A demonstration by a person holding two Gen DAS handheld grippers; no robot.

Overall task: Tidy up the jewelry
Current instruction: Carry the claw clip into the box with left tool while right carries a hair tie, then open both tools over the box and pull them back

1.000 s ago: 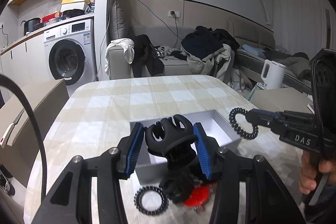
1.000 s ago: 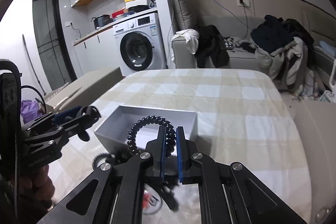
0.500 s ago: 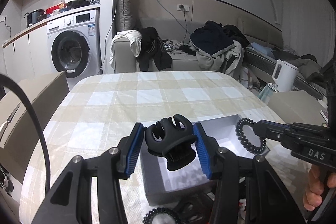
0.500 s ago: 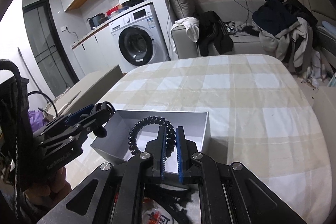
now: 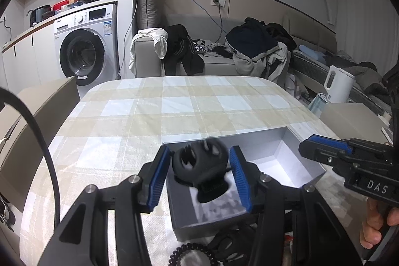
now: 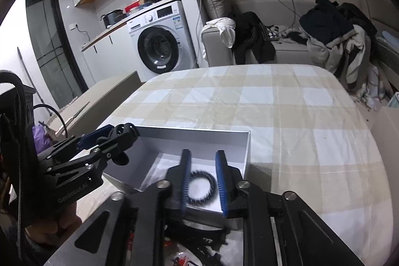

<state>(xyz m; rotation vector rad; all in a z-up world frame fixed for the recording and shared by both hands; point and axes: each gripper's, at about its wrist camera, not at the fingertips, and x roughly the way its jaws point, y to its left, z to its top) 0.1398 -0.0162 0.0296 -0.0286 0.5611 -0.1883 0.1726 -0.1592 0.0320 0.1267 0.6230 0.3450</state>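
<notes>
At 6 o'clock in the left wrist view a second coil tie (image 5: pixel 190 254) and other dark pieces lie on the counter (image 5: pixel 149 116) in front of the box (image 5: pixel 279 156); they are the next to fetch, so both hands should come away without sweeping across them.

Just beyond, at the centre of that view, the left gripper (image 5: pixel 200 175) has its jaws opening around the claw clip (image 5: pixel 200 171). The clip is blurred, there is a gap at each blue pad, and it seems to be dropping over the box's near left corner. The best course, I judge, is to keep this hand quiet above the box floor and let the jaws spread fully, so that neither pad catches a tooth of the clip and flicks it over the near wall.

In the right wrist view, at 6 o'clock, the right gripper (image 6: pixel 203 181) is opening too. The coil tie (image 6: pixel 199 185) lies loose between its pads, low in the box near the front right corner, seemingly just released. Lift that hand straight up before drawing back, or a pad may hook the ring and drag it out.

Farther off, toward 12 o'clock, the counter is bare.
</notes>
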